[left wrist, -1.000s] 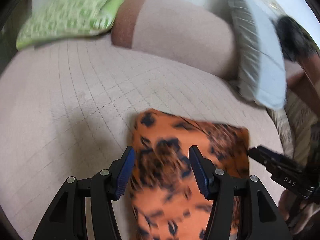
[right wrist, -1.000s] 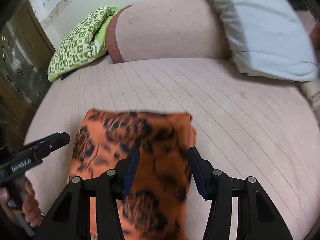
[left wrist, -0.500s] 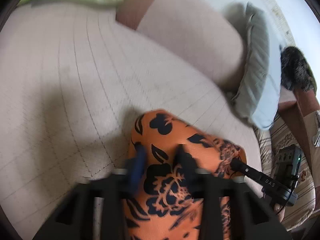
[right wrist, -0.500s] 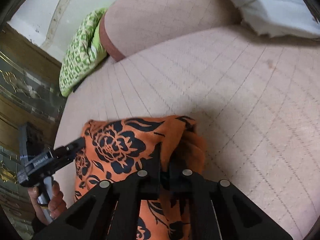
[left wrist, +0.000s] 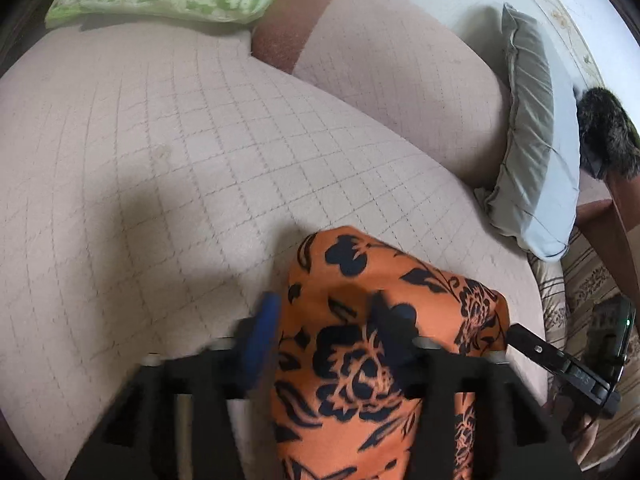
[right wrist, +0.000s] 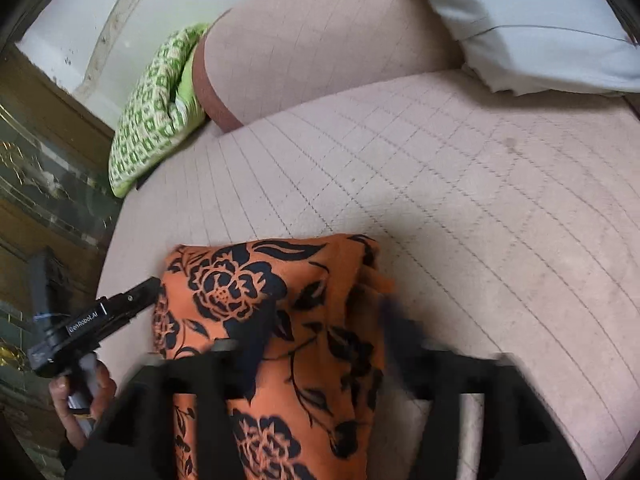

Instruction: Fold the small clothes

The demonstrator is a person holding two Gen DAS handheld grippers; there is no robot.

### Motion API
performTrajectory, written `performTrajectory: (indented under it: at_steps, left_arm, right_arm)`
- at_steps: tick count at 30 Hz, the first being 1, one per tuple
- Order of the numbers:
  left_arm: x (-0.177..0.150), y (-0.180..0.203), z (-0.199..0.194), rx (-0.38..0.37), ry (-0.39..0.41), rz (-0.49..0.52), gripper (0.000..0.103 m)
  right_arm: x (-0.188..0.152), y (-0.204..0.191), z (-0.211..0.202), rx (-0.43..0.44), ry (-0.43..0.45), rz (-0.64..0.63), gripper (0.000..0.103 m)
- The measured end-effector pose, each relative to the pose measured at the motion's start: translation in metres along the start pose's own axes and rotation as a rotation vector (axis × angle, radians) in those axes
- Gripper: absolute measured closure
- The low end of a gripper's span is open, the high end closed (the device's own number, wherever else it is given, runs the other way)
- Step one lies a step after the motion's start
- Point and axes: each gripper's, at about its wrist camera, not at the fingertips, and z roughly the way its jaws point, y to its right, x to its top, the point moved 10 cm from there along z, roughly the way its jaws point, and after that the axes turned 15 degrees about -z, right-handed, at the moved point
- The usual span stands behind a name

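Only right view shows hand; garment seemingly unclamped.

An orange cloth with black flowers lies folded on the pink quilted bed. The right gripper is wide open over its right side, fingers blurry. The left gripper touches the cloth's left edge. A green pillow lies far left.

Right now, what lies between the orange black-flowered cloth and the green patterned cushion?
In the right wrist view, only bare quilted beige sofa seat separates the orange floral cloth from the green patterned cushion.
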Motion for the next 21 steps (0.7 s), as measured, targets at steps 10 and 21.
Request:
performTrajectory:
  at_steps: [10, 21]
  left_arm:
    - [-0.031, -0.016, 0.008, -0.108, -0.182, -0.119, 0.051]
    - [-0.029, -0.019, -0.002, 0.018, -0.123, 0.011, 0.047]
  right_arm:
    - [-0.044, 0.002, 0.021, 0.038, -0.107, 0.053, 0.068]
    - [-0.049, 0.011, 0.020, 0.031, -0.131, 0.069, 0.050]
